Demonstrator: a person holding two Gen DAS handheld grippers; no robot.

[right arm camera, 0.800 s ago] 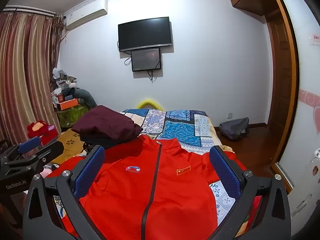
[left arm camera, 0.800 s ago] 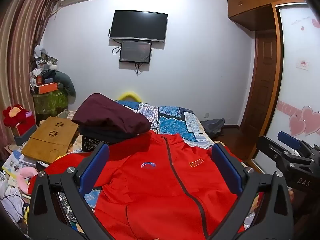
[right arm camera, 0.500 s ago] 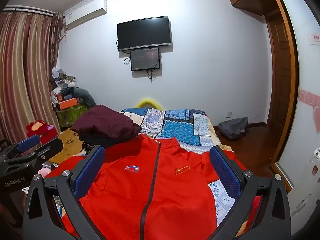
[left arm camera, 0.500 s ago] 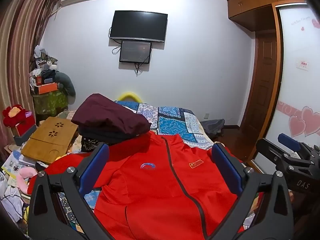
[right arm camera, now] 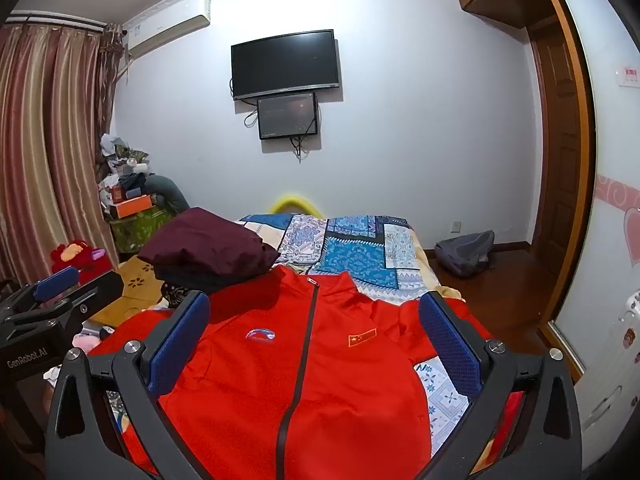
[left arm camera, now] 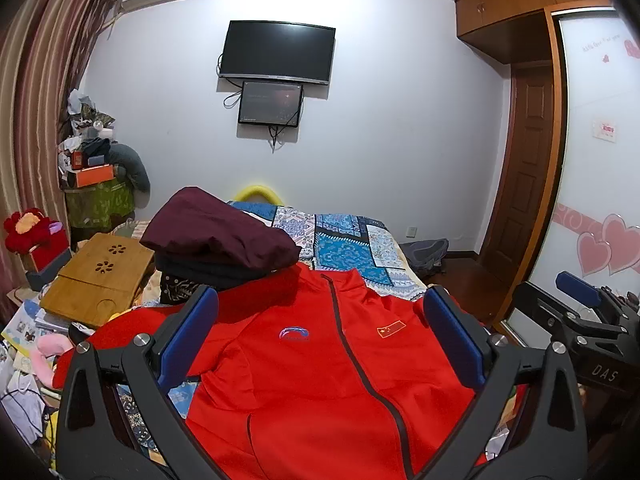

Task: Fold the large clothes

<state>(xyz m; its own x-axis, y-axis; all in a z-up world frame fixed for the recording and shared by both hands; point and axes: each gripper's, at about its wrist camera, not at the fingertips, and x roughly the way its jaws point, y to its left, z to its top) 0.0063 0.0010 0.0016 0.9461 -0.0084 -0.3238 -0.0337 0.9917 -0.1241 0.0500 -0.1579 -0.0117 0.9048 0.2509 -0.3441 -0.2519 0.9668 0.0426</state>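
Red zip-up track jacket (left arm camera: 328, 364) lies front-up, spread flat on the near end of the bed (left arm camera: 360, 248) — soft, light, probably slippery; best pinched at a shoulder or cuff. Both grippers, left (left arm camera: 320, 336) and right (right arm camera: 316, 336), hover above with fingers spread wide, empty. Folded maroon clothes (left arm camera: 216, 232) sit far-left.

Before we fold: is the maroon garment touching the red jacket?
Touching: in the left wrist view the maroon garment's edge overlaps the red jacket's shoulder.
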